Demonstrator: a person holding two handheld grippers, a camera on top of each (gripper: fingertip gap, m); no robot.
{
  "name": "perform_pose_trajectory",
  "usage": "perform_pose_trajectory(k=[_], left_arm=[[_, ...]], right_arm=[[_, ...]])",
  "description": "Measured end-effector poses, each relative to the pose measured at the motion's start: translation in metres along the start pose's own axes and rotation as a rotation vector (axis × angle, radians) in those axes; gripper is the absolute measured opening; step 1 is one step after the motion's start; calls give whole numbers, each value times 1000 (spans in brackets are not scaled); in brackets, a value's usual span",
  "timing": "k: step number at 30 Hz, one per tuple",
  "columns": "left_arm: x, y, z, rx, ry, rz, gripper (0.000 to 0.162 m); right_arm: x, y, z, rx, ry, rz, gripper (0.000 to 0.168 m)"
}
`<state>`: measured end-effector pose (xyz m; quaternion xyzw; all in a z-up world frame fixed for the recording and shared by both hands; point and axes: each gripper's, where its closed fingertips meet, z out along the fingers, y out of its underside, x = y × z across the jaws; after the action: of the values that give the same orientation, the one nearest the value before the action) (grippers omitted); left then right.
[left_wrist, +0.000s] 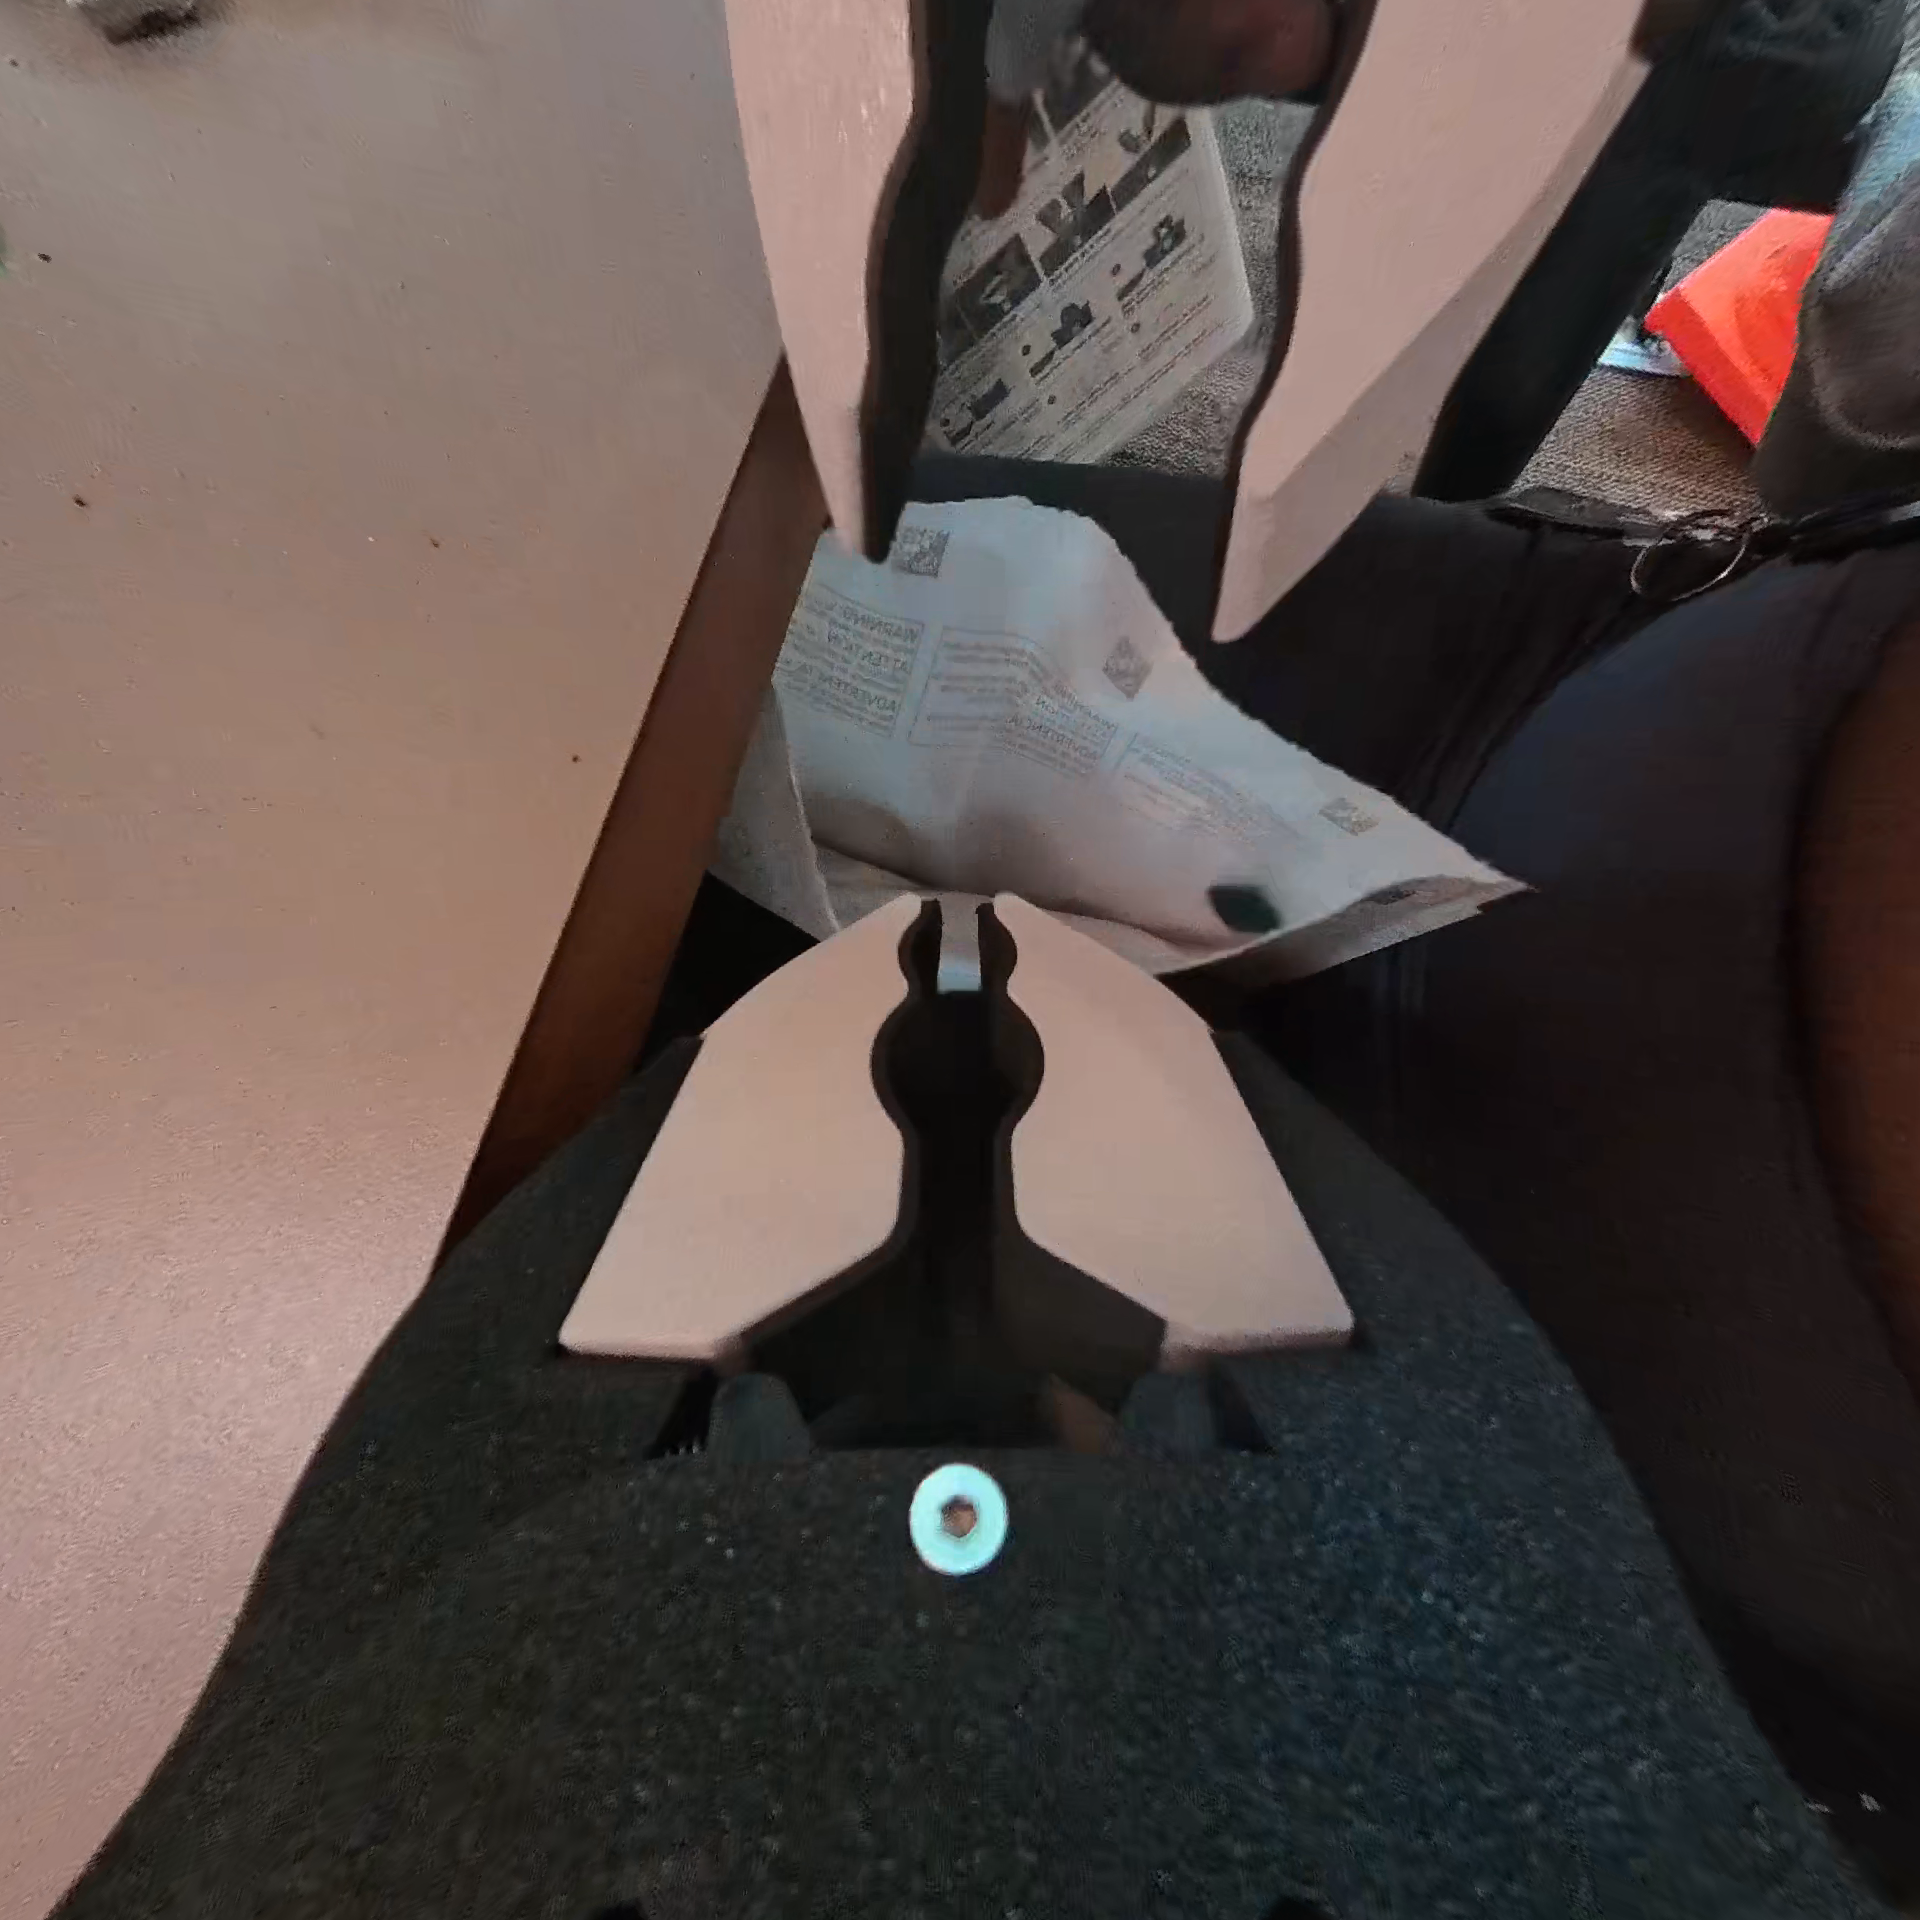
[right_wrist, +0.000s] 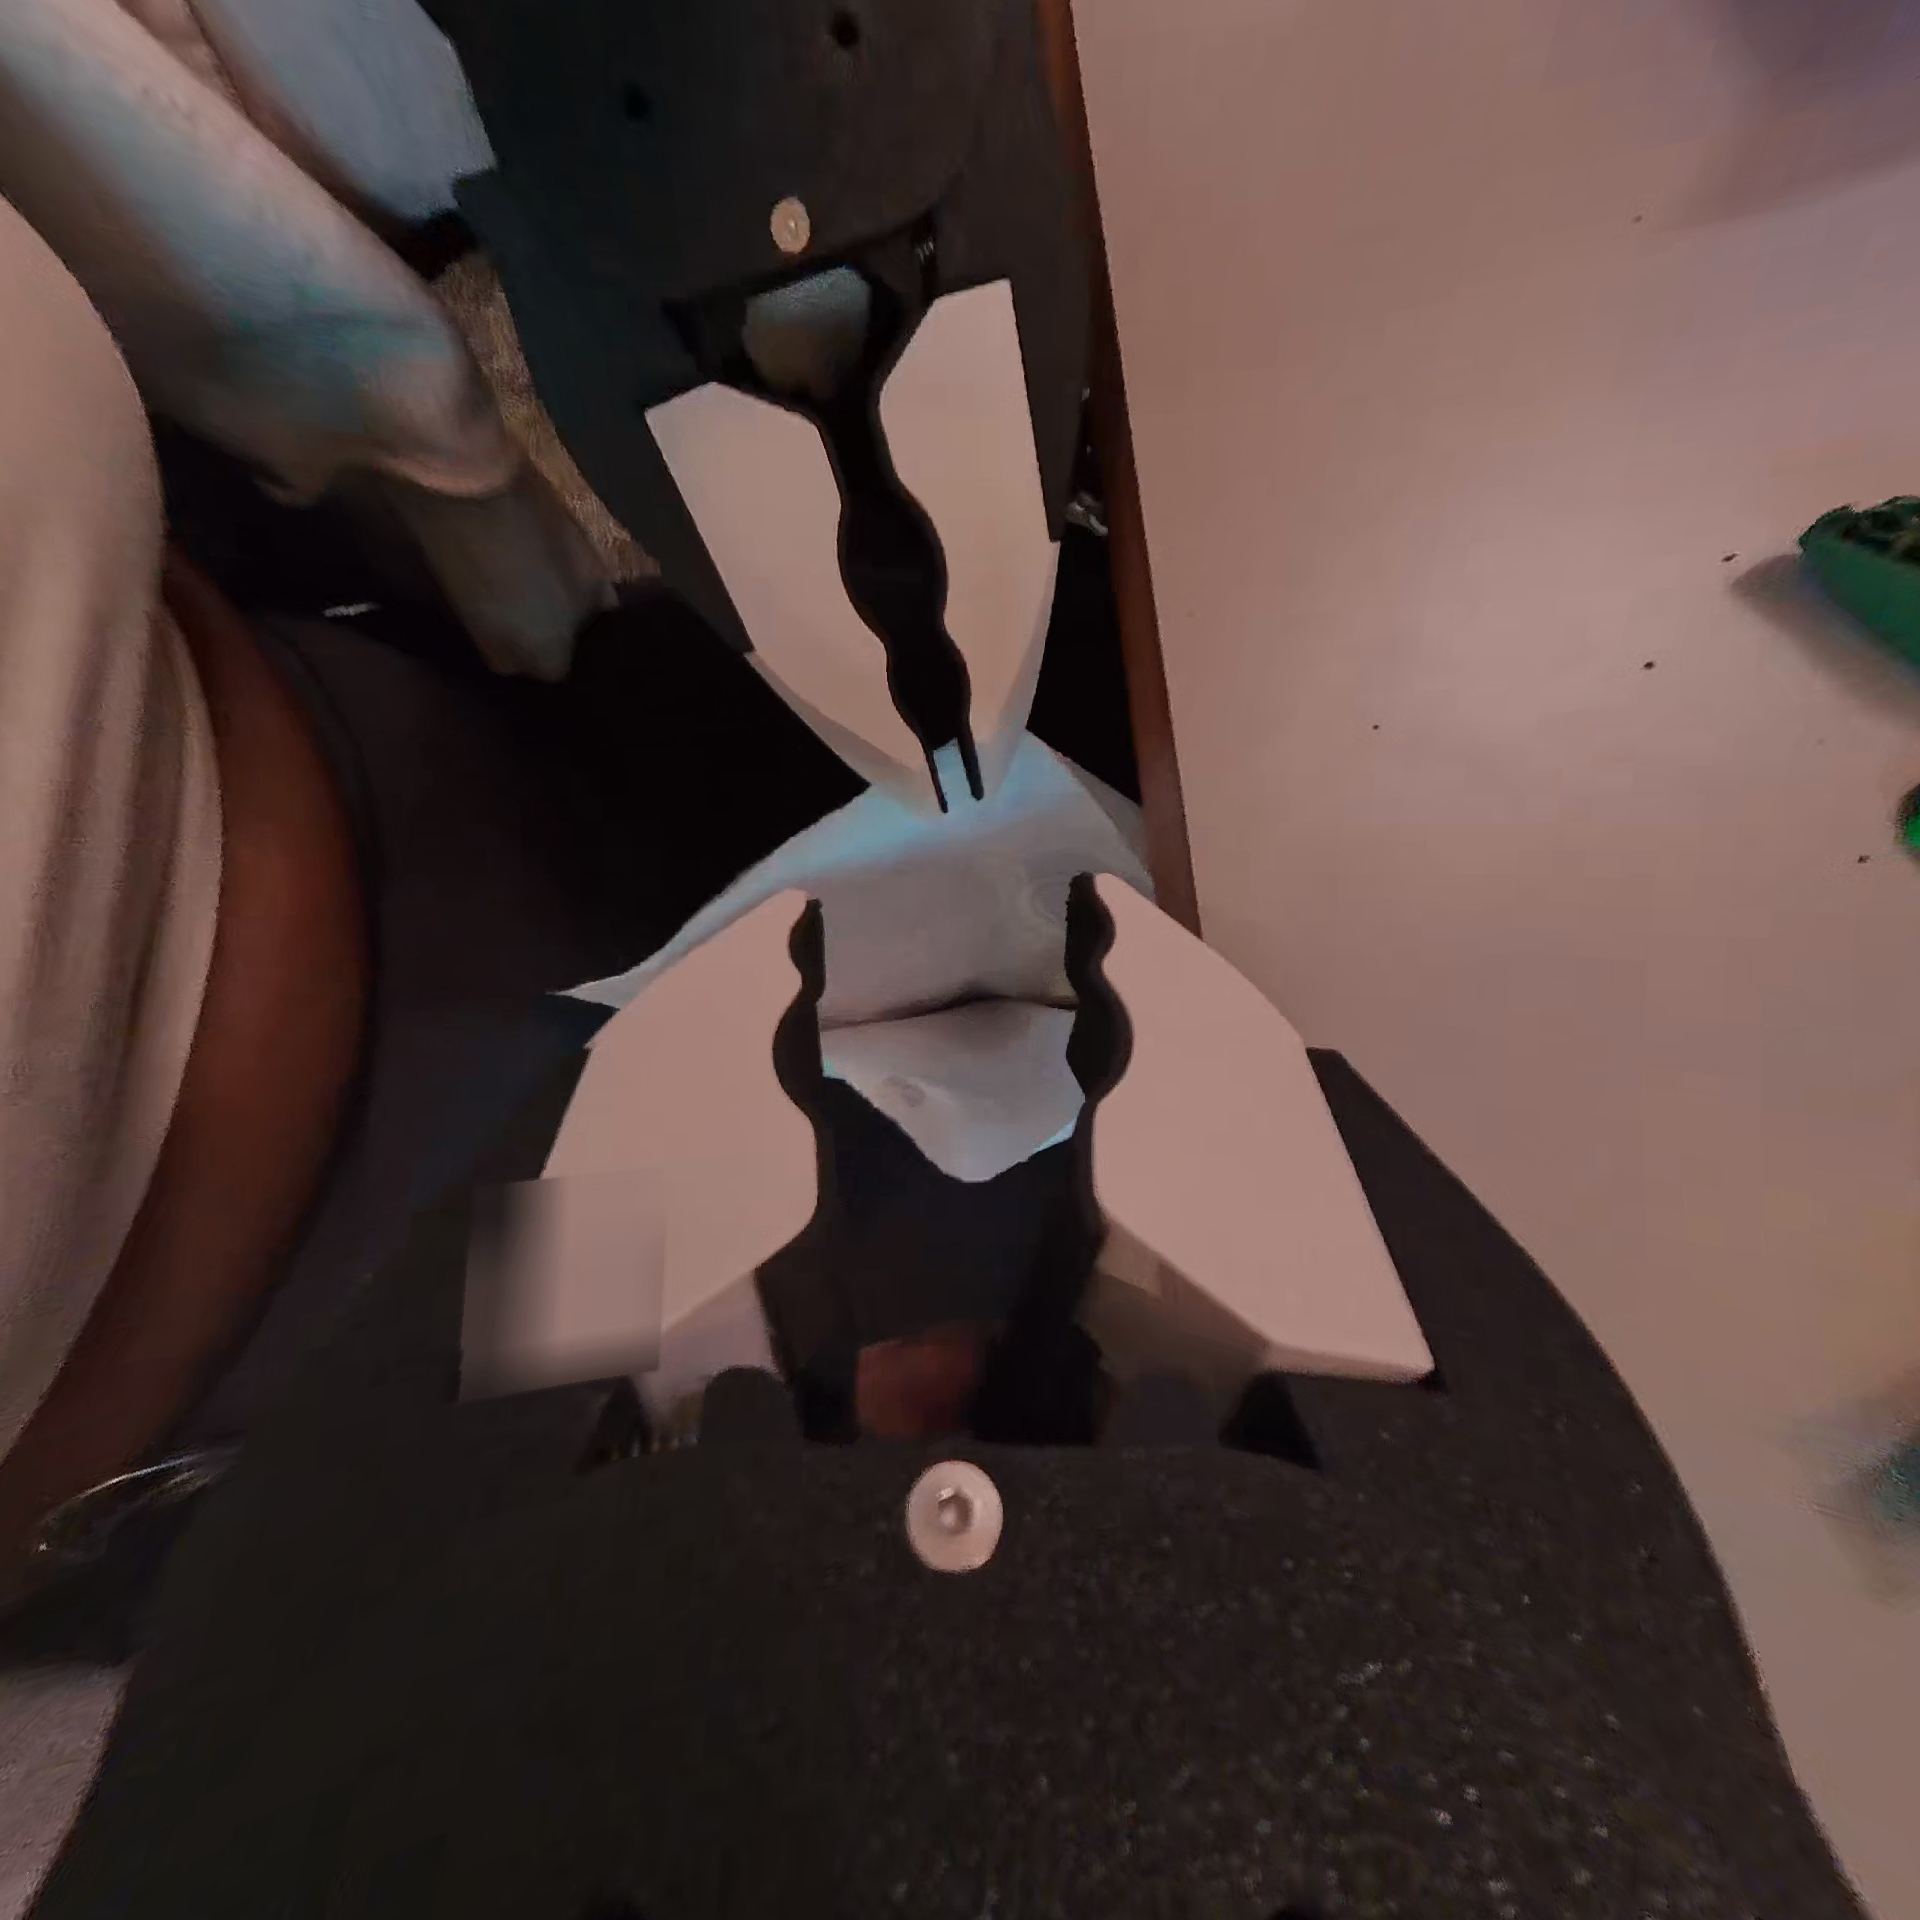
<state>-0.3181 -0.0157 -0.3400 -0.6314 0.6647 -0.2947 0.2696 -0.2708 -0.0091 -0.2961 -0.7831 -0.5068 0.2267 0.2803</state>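
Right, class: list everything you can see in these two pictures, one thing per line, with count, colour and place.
wrapper: one, white with printed panels, held in the air beside the table edge, between the two grippers
table: one, pale top with a brown edge, beside the wrapper
leaflet: one, white with dark pictures, on the grey carpet beyond
flat thing: one, orange-red, on the floor farther off
green things: at least two, blurred, on the table top
person's clothing: dark, below the wrapper
left gripper: one, pale fingers, shut on the wrapper's edge
right gripper: one, open, fingers either side of the wrapper's other end
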Motion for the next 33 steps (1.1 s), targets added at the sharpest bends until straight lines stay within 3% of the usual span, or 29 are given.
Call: perform_pose_trajectory(k=[6,10,17,19,26,29,31,33], left_arm=[[1,2,3,-5,12,0,7],[2,2,3,-7,12,1,7],[4,6,5,-26,23,15,8],[5,7,6,-30,26,17,8],[2,6,2,-17,17,7,8],[1,6,3,-17,16,6,8],[2,6,3,-21,18,8,8],[2,7,4,-30,16,16,8]], right_arm=[[57,-30,-39,106,236,2,30],[129,-23,-49,-53,450,44,31],[157,-18,-21,-136,331,190,32],[153,-19,-17,-136,297,196,14],[125,-18,-20,-81,237,173,3],[118,-15,-23,-71,289,139,6],[126,-27,-30,-4,332,158,26],[136,-29,-28,-10,328,200,32]])
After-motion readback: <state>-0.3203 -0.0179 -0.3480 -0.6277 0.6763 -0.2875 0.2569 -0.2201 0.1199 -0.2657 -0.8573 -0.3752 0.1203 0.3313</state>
